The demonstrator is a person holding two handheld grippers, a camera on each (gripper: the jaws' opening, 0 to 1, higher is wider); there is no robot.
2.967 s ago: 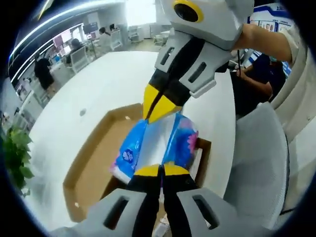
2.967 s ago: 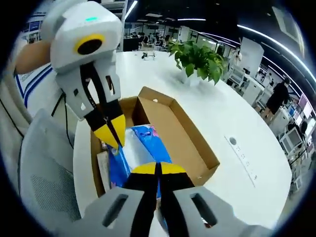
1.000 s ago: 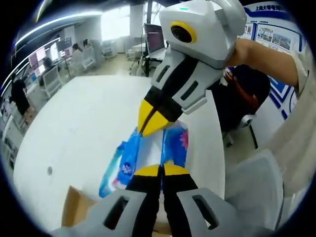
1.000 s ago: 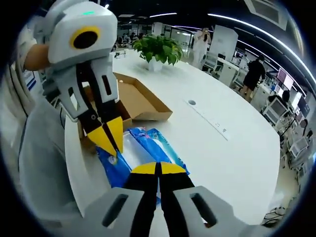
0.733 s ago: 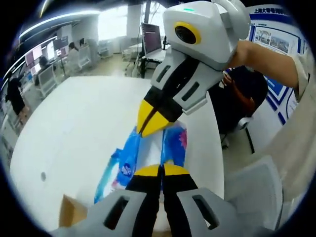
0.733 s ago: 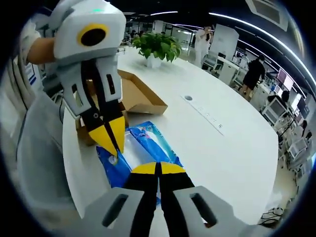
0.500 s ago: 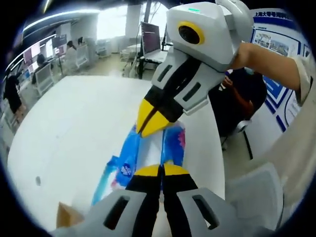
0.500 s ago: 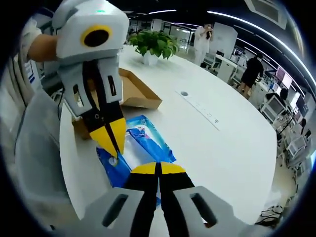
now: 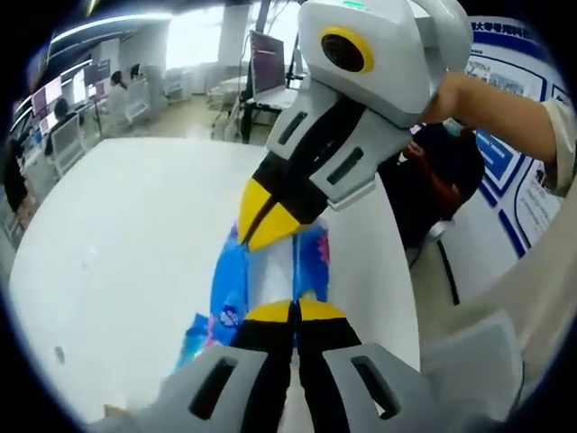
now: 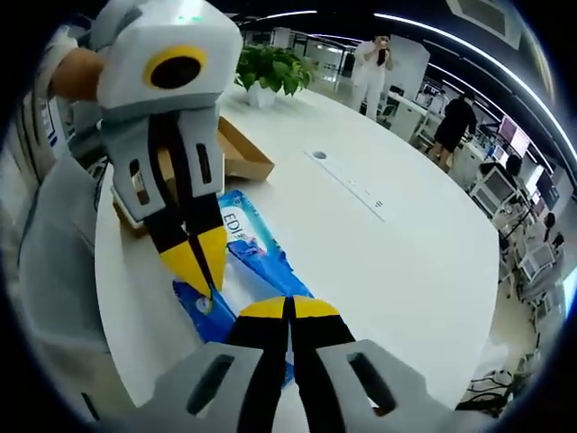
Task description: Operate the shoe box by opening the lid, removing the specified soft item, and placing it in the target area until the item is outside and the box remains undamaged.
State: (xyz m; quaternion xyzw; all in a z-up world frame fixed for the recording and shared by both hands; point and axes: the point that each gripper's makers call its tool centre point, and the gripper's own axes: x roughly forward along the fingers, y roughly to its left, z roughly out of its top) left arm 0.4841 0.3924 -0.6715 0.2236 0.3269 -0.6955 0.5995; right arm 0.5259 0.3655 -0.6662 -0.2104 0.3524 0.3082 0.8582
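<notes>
A soft blue tissue pack [image 9: 229, 281] with a white middle strip is held between both grippers, over the white table [image 9: 135, 216]. My left gripper [image 9: 293, 311] is shut on its near end. My right gripper [image 9: 259, 215] comes in from the upper right and is shut on the far end. In the right gripper view the same pack [image 10: 245, 236] stretches from my right gripper [image 10: 287, 308] to the left gripper [image 10: 196, 262]. The brown cardboard shoe box [image 10: 242, 153] stands open on the table behind the pack, near the table's edge.
A potted plant [image 10: 270, 65] stands at the far end of the table beyond the box. A grey cable strip [image 10: 347, 183] lies in the tabletop [image 10: 406, 262]. A grey chair [image 9: 478, 361] and a seated person [image 9: 444, 167] are beside the table's edge. People stand far off [image 10: 455, 122].
Both grippers have carried the pack further away from the box over the table. The box has drawn back in the right gripper view and slipped out of the left one. Both stay shut on the pack.
</notes>
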